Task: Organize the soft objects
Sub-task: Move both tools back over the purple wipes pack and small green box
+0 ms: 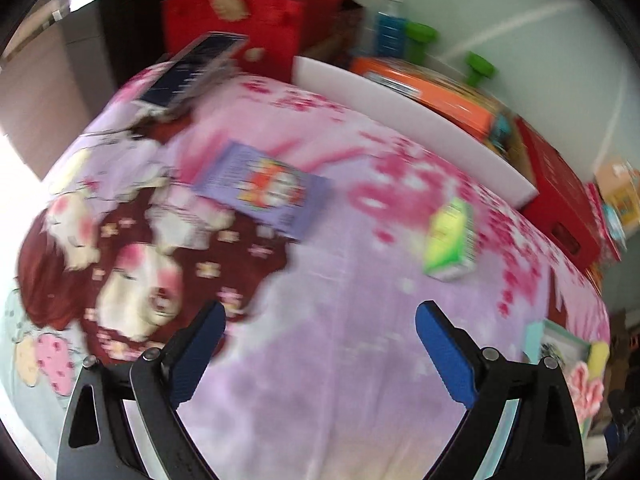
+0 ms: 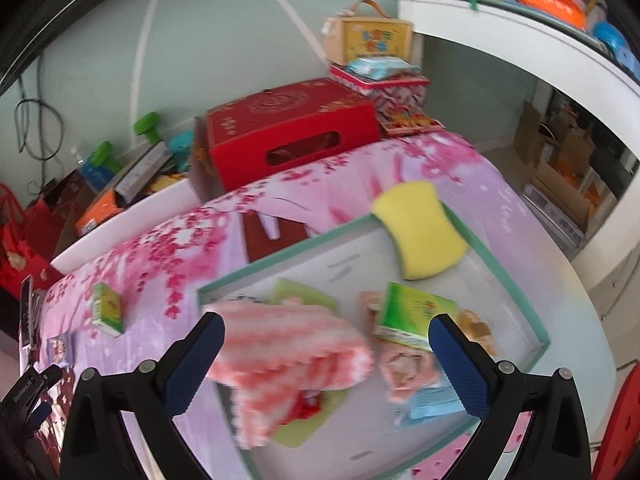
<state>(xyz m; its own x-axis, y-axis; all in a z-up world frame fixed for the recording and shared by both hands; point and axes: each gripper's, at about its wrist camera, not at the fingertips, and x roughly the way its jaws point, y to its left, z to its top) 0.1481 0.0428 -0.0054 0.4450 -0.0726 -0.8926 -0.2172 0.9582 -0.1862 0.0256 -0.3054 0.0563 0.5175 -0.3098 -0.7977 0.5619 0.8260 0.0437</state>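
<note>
My right tongs [image 2: 326, 336] and left tongs [image 1: 320, 326] both gaped empty; tray [image 2: 516, 276] partly filled, so next I judged: grab green pack [image 1: 450, 240], mid-right.

- We read only "love" in pale cursive script on the pink floral bedsheet [image 2: 505, 216], at about three o'clock in the right wrist view.
- Print on the purple packet [image 1: 264, 188], the green box [image 1: 450, 236] and the yellow case [image 2: 370, 40] is too blurred for us to read.
</note>
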